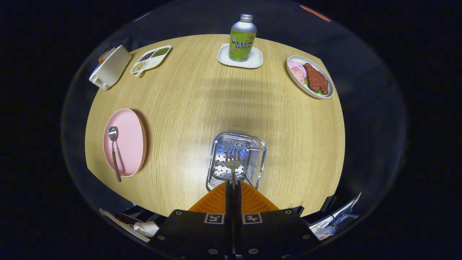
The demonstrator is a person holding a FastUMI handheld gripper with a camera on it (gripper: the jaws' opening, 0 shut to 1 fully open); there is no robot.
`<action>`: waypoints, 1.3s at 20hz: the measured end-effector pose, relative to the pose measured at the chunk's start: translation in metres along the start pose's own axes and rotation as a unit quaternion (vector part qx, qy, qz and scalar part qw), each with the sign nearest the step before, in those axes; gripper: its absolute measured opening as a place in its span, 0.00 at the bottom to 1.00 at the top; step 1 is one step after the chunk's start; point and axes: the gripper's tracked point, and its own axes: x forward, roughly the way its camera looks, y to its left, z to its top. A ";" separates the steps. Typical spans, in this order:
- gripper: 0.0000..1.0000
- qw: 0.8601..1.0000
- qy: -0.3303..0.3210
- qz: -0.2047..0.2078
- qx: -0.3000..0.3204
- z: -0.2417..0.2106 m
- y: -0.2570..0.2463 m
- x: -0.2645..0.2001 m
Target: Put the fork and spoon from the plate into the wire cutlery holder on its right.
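The jaws [233, 186] are clenched on the fork [233, 164] handle; its long axis runs straight ahead, tines over the wire cutlery holder [260, 159] just beyond. The spoon [114, 151] lies on the pink plate [131, 142], well left on the desk [202, 104].

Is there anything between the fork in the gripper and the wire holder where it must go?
Nothing visible. The gripper is shut on the fork, whose tines hang directly over the open wire cutlery holder. The spoon lies apart on the pink plate.

Toaster [109, 67], bean tray [150, 59], soda bottle [242, 38], meat plate [309, 76].
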 end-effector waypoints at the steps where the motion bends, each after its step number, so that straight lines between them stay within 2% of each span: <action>1: 0.04 1.000 0.000 0.002 -0.001 0.000 0.000 0.001; 4: 0.08 1.000 -0.017 0.009 -0.002 0.007 0.005 -0.003; 6: 0.17 0.999 -0.037 0.013 0.007 0.012 0.005 -0.012; 7: 0.30 0.999 -0.052 0.009 0.013 0.016 0.002 -0.019; 8: 0.33 0.997 -0.070 0.004 0.017 0.021 -0.001 -0.026; 9: 0.44 0.996 -0.087 -0.006 0.020 0.024 -0.005 -0.033; 10: 0.52 0.994 -0.108 -0.018 0.023 0.027 -0.008 -0.044; 13: 1.00 0.986 -0.164 -0.027 0.029 0.033 -0.001 -0.074; 19: 1.00 0.960 -0.279 -0.009 0.035 0.044 0.052 -0.121; 26: 1.00 0.928 -0.370 0.036 0.005 0.048 0.145 -0.134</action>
